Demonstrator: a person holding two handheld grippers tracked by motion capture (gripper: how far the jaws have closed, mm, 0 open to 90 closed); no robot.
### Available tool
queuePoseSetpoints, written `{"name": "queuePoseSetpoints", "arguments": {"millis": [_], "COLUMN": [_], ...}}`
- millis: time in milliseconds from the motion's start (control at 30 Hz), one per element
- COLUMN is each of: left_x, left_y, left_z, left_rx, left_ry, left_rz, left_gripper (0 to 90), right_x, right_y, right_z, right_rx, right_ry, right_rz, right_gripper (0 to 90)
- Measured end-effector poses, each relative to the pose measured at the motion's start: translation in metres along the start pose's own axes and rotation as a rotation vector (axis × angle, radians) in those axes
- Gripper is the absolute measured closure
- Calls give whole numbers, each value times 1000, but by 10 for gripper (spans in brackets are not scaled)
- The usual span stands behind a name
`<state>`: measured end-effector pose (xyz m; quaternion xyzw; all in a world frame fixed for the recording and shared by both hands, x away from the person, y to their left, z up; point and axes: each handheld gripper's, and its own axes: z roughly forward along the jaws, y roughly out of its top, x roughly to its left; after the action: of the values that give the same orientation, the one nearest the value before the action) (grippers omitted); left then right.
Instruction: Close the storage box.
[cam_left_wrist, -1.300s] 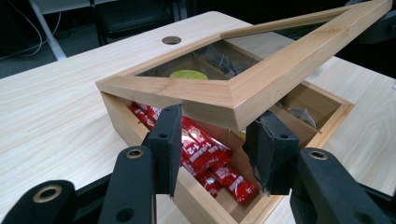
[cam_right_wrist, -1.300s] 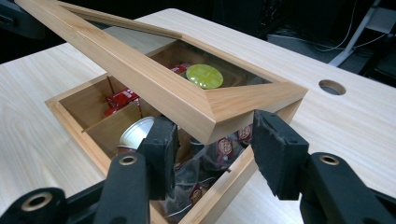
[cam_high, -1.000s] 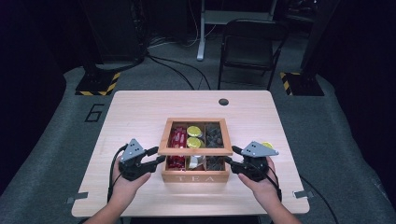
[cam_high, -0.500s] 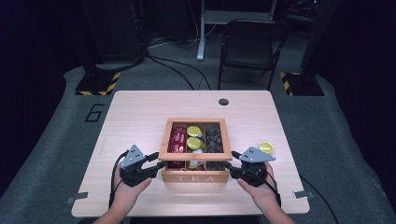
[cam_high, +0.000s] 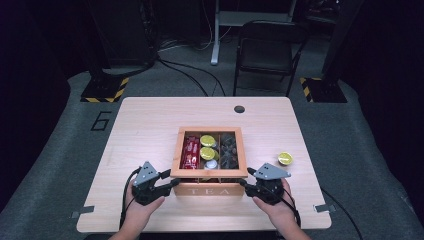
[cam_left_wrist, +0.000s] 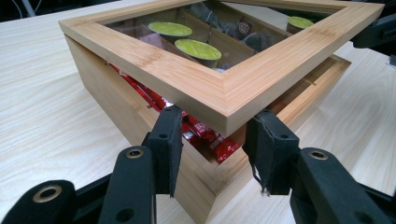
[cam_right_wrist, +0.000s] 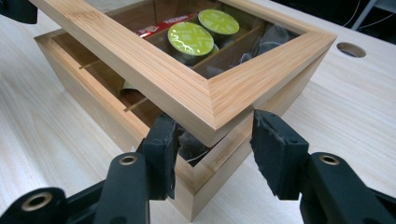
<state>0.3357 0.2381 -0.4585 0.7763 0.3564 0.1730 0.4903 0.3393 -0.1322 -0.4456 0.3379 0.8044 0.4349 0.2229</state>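
Note:
A wooden tea box (cam_high: 209, 190) stands at the table's front middle. Its glass-paned lid (cam_high: 209, 173) hangs slightly ajar above the front edge. My left gripper (cam_high: 172, 183) is shut on the lid's front left corner (cam_left_wrist: 229, 109), one jaw on each side of it. My right gripper (cam_high: 245, 183) is shut on the front right corner (cam_right_wrist: 212, 105) in the same way. Through the glass I see red packets (cam_high: 191, 150), yellow-green capsules (cam_high: 207, 141) and dark tea bags (cam_high: 229, 150). The red packets (cam_left_wrist: 205, 133) also show through the gap under the lid.
A loose yellow-green capsule (cam_high: 285, 158) lies on the table to the right of the box. A round cable hole (cam_high: 239, 109) sits near the far edge. A black chair (cam_high: 265, 50) stands behind the table. Bare wood surrounds the box.
Both hands have sunk toward the table with the lid between them, so the lid's front edge now lies closer to the box. The capsule on the right is now uncovered.

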Motion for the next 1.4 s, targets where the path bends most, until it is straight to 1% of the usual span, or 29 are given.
{"name": "queuePoseSetpoints", "arguments": {"millis": [33, 100, 167, 200, 233, 267, 333, 400, 433, 500, 633, 667, 733, 800, 833, 867, 1067, 1100, 1133, 1167, 1267, 1333, 1367, 1400], "left_x": [0, -1, -1, -1, -2, -2, -2, -2, -2, -2, -2, -2, -3, -3, -4, -5, -5, -5, -5, -6, -6, -4, -4, -3], "left_y": [-1, -3, -4, -4, -6, -6, -8, -9, -10, -10, -11, -12, -13, -14, -14, -15, -16, -16, -16, -17, -17, -18, -18, -19], "left_z": [1, 1, 2, 2, 2, 2, 2, 2, 2, 2, 3, 3, 4, 3, 4, 4, 4, 4, 4, 5, 5, 4, 5, 5], "left_rx": [0, 9, 14, 14, 10, 11, 9, 15, 14, 12, 20, 27, 18, 31, 29, 27, 39, 41, 43, 35, 36, 51, 54, 42], "left_ry": [2, 2, 2, 2, 5, 3, 5, 0, 1, 1, -3, -5, 0, -10, 1, 4, -4, -3, 0, 5, 2, -15, -16, -8], "left_rz": [-1, 5, 8, 8, 9, 6, 6, 5, 2, 1, -3, 0, -9, -5, 0, -2, -8, -7, 3, -11, -16, -26, -27, -31], "left_gripper": [566, 566, 565, 566, 565, 564, 564, 563, 563, 560, 543, 537, 528, 516, 512, 512, 508, 508, 508, 508, 503, 497, 497, 481], "right_x": [1, 0, 1, 0, 0, 0, 1, 2, 2, 2, 2, 3, 3, 4, 4, 5, 6, 6, 6, 6, 6, 7, 7, 7], "right_y": [-1, -3, -5, -6, -6, -7, -8, -9, -9, -10, -11, -12, -12, -12, -13, -13, -14, -15, -15, -15, -15, -15, -16, -16], "right_z": [0, 1, 3, 3, 4, 4, 5, 5, 6, 6, 7, 7, 8, 8, 9, 9, 9, 9, 9, 10, 10, 9, 10, 10], "right_rx": [4, 7, 15, 18, 19, 17, 23, 28, 23, 30, 28, 38, 38, 48, 53, 59, 63, 64, 64, 63, 63, 68, 68, 71], "right_ry": [0, 2, 14, 19, 13, 18, 19, 13, 17, 20, 20, 15, 19, 17, 15, 12, 17, 16, 16, 15, 18, 16, 19, 18], "right_rz": [10, 15, 29, 26, 30, 25, 31, 30, 28, 30, 27, 35, 25, 23, 23, 35, 35, 32, 35, 38, 31, 30, 23, 20], "right_gripper": [511, 511, 512, 515, 515, 515, 515, 515, 515, 515, 514, 508, 495, 487, 485, 484, 469, 466, 462, 459, 452, 445, 443, 445]}}
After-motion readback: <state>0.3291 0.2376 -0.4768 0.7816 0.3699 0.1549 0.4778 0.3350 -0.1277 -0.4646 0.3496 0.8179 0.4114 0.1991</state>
